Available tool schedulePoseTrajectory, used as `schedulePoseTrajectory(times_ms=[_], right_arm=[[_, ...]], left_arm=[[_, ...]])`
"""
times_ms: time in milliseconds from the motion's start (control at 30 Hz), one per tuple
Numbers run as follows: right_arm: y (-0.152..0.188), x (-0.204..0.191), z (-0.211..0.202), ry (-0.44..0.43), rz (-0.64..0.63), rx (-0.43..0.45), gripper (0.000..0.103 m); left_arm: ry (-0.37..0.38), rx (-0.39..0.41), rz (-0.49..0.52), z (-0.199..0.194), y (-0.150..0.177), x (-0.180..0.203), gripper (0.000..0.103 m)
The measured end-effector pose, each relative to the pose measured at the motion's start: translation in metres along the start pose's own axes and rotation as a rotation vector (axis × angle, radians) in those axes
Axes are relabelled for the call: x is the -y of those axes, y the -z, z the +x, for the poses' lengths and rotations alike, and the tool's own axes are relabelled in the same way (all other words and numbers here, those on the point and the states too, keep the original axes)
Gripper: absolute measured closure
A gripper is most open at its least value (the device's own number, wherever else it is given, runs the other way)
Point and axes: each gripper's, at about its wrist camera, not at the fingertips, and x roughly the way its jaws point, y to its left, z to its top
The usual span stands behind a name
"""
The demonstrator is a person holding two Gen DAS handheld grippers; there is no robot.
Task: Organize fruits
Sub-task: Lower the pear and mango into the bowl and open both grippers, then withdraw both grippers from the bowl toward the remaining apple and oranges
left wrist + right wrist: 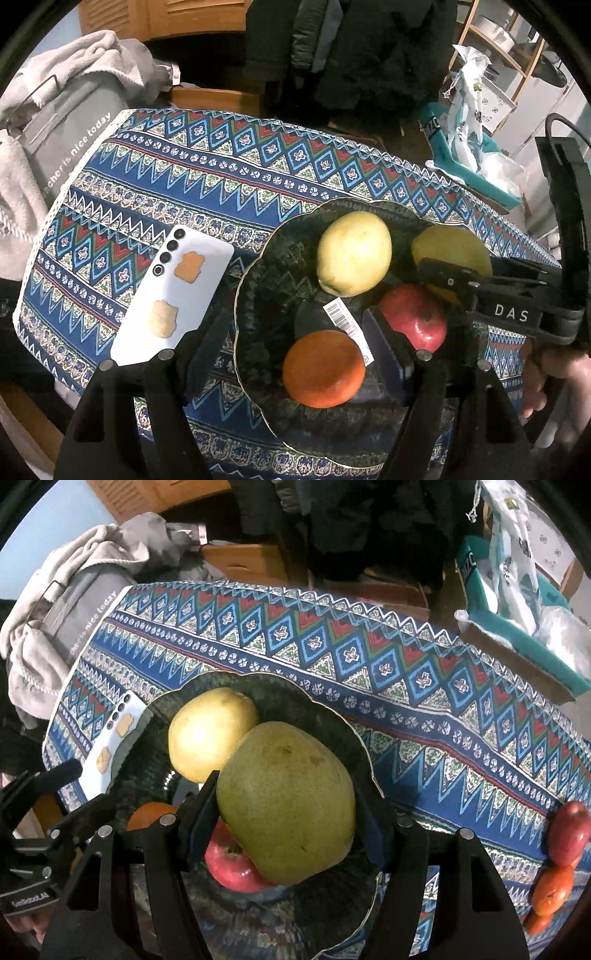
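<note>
The mango [286,805] sits between the two fingers of the right claw [286,812], which grip it at its sides just above the plate [354,731]. It hangs over the plate's near right part, overlapping a red apple [231,867] below it and touching or nearly touching the yellow apple [208,733] toward the plate's far side; the wide-angle lens makes that contact hard to judge. An orange [151,812] peeks out at the plate's near left.

From the left wrist, the plate [258,295] is dark with a scalloped pale rim. On it lie the yellow apple [354,253] at the far side, the orange [324,368] at the near side, and the red apple [415,317] to the right of the orange. A barcode sticker [347,325] lies on the plate between them. The mango [448,247] shows at the plate's far right, partly behind the right claw [461,280].

The left claw [291,354] stands open and empty, its right finger over the plate beside the red apple and its left finger off the plate's left rim.

A phone [173,295] lies face down just left of the plate. Well right of the plate, another apple [569,830] and two oranges [552,890] lie at the edge of the surface [461,731], which wears a patterned cloth.
</note>
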Motion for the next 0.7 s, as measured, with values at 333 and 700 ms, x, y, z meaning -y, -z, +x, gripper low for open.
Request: schedulePoseTrajectory(times_ms=[333,700], right_arm=[[-0.002,-0.006,-0.030,0.004,-0.039,0.068,0.034],[-0.001,-0.018,-0.092,0.032,-0.067,0.192,0.031]], left_arm=[[-0.008,0.020,0.025,-0.011,0.001,0.010,0.023],[-0.008,0.129,0.043,-0.057,-0.004,0.026,0.017]])
